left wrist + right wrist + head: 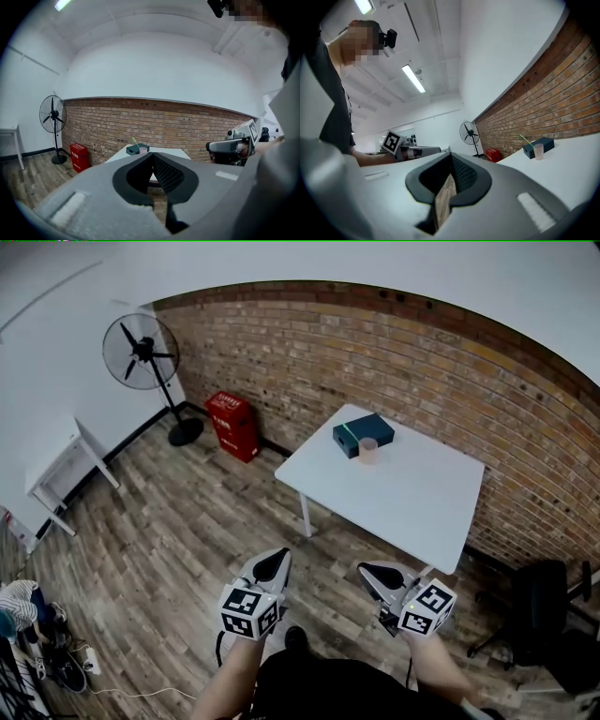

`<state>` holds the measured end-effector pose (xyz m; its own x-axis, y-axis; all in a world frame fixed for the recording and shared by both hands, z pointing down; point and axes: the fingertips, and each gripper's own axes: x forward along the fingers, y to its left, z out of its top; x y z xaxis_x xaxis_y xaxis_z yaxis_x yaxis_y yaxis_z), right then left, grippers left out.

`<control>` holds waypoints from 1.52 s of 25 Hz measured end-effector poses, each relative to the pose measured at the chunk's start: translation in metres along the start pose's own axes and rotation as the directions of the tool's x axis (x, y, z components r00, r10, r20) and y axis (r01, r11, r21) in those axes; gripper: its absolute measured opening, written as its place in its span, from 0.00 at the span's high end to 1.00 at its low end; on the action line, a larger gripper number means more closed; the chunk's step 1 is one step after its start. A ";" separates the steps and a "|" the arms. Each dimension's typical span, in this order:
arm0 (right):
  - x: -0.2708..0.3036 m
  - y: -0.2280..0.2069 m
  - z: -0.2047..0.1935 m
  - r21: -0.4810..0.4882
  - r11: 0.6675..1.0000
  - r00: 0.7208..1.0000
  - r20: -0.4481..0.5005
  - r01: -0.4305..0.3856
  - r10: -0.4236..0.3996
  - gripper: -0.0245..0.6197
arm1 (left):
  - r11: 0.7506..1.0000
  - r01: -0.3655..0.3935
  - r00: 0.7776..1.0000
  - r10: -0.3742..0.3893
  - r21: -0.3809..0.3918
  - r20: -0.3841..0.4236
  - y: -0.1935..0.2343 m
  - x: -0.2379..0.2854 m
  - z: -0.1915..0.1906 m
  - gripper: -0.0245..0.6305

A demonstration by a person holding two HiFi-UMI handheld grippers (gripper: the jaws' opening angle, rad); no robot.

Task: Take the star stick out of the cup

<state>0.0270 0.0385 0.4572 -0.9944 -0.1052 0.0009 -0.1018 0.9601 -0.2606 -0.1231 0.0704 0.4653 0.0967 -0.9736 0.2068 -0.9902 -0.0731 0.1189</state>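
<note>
One thin green star stick (526, 138) stands tilted in a small translucent pinkish plastic cup (368, 450); its upper end leans out over the rim, and the star end is too small to make out. The cup stands upright on a white square table (403, 507), near the tabletop's 11 o'clock corner. A dark teal rectangular box (363, 433) lies just beside the cup at the cup's 11 o'clock; I cannot tell whether they touch.

Both tools hang low over the wood-plank floor (178, 540), well apart from the table, with the cup at about 12 o'clock from them.
- Left gripper (274, 564): in the left gripper view the two dark pads meet at their tips, nothing between them.
- Right gripper (377, 576): jaws together in the right gripper view, likewise empty.
- Each carries its marker cube and rides on a bare forearm.

Surroundings, head view:
- A red-brown brick wall (394, 352) runs behind the table from 11 to 3 o'clock.
- A red box-shaped cabinet (232, 425) stands against that wall at 11 o'clock.
- A black pedestal fan (142, 352) stands at 10 o'clock, near the corner.
- A small white side table (64, 465) stands at 9 o'clock by the white wall.
- A black office chair (539, 606) sits at 4 o'clock, beyond the table's near corner.
</note>
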 end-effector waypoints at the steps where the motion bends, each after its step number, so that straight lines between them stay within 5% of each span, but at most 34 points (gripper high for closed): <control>1: 0.022 -0.005 0.000 0.002 1.000 1.000 -0.009 0.008 -0.008 0.96 | 1.000 0.006 1.000 -0.006 0.001 -0.002 0.019 0.006 0.005 0.95; 7: 0.124 -0.027 0.004 0.009 0.998 0.997 -0.026 0.069 -0.069 0.96 | 0.998 0.059 0.998 -0.059 0.009 -0.002 0.116 0.036 0.032 0.95; 16: 0.199 -0.053 -0.012 0.031 0.990 0.986 -0.099 0.138 -0.135 0.96 | 0.990 0.134 0.991 -0.135 -0.045 -0.016 0.194 0.070 0.033 0.95; 26: 0.209 -0.150 0.006 0.036 0.964 0.963 -0.074 0.264 -0.261 0.96 | 0.957 0.281 0.956 -0.285 -0.067 -0.065 0.194 0.181 0.033 0.95; 38: 0.207 -0.338 0.049 0.071 0.944 0.946 -0.033 0.323 -0.321 0.96 | 0.930 0.368 0.921 -0.368 -0.024 -0.131 0.175 0.379 0.065 0.95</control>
<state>-0.1434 -0.3209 0.4987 -0.9093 -0.3995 0.1163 -0.4153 0.8537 -0.3142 -0.2666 -0.3255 0.5014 0.4664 -0.8411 0.2740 -0.8825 -0.4208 0.2102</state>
